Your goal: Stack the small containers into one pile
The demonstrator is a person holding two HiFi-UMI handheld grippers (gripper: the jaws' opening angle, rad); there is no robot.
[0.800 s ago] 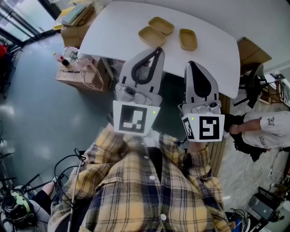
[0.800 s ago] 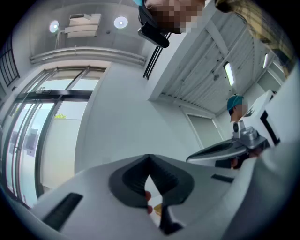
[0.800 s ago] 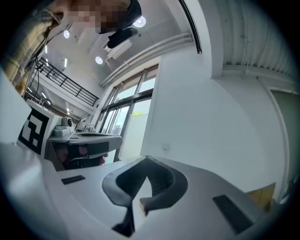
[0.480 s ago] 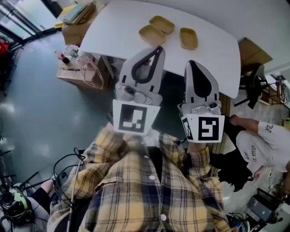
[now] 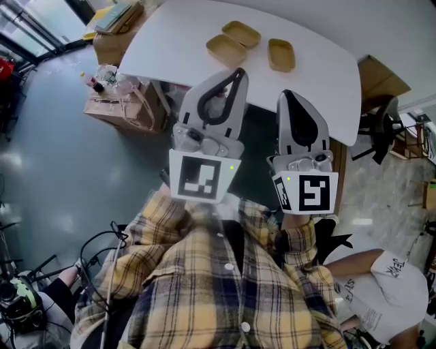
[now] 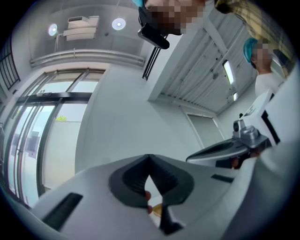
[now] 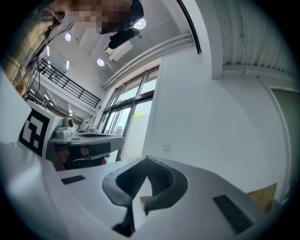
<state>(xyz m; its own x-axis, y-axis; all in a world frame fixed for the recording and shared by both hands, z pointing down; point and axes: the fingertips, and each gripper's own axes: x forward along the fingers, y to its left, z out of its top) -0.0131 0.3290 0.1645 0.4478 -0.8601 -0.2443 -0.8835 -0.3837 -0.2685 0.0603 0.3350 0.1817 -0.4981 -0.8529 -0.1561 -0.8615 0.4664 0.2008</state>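
The left gripper (image 5: 238, 71) is clenched tight with nothing in it, its dark pads meeting at the tip. The right gripper (image 5: 285, 94) just beside it is closed the same way, also empty. Both are held up in front of the person's chest with their tips tilted up toward the wall and ceiling. Each carries a marker cube (image 5: 199, 178) whose black-and-white square pattern spells no words. Behind them is the person's yellow and navy plaid shirt (image 5: 225, 286). The three small tan containers sit untouched on the white table (image 5: 170, 48), well apart from both grippers. The first container (image 5: 227, 49) lies touching the second container (image 5: 242, 32) behind it. The third container (image 5: 281, 55) rests by itself to their right. A cardboard box (image 5: 109, 44) stands at the table's left end with a stack of papers (image 5: 117, 17) on top. A dark office chair (image 5: 381, 126) stands at the right end. Another person in a white T-shirt (image 5: 381, 293) is at the lower right, and the dark print on it is too small to read. A yellow-green sign (image 7: 139, 114) glows above the glass doors, its lettering also too small to make out.
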